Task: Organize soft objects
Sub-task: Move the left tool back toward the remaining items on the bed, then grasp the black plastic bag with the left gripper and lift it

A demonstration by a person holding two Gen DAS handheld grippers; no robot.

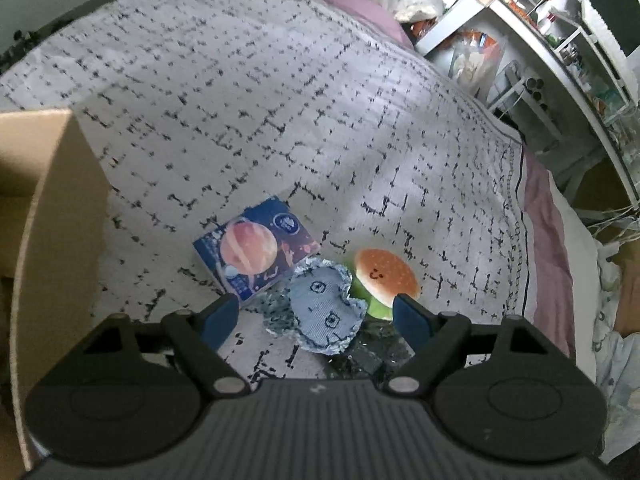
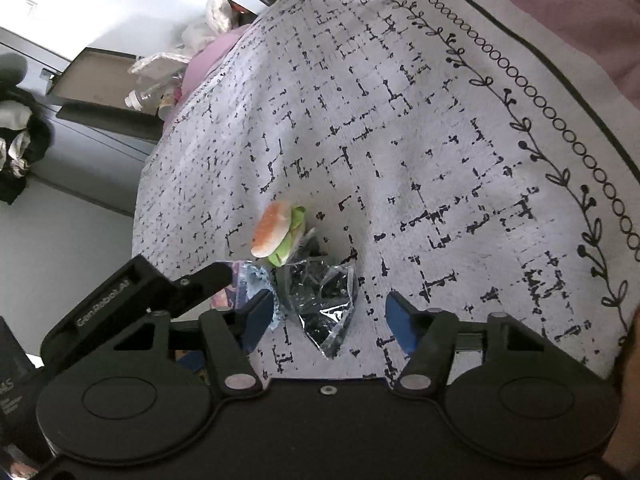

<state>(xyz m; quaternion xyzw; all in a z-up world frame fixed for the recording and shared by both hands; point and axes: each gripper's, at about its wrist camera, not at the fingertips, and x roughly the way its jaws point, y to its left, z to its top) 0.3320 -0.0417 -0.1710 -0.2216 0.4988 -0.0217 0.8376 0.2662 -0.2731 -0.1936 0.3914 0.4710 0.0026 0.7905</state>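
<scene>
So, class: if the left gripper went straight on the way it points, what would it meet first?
Most likely the denim heart, which lies between the open left gripper's fingers; depth is hard to judge.

Each gripper point(image 1: 316, 316) point(image 2: 330, 316) is built of black plastic, with blue fingertips point(image 1: 412, 322) and silver screws point(image 2: 240, 381).

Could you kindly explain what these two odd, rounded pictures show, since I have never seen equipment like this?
Each picture comes from a wide-angle camera fixed on a hand-held two-finger gripper, looking forward along its blue-padded fingers. A person carries one in each hand. The left gripper hovers open around a frayed denim heart; the right gripper hovers open around a crinkly dark plastic wrapper. Neither grips anything. On the patterned bedspread also lie a toy burger and a blue planet-printed pack. A cardboard box stands at the left.
</scene>
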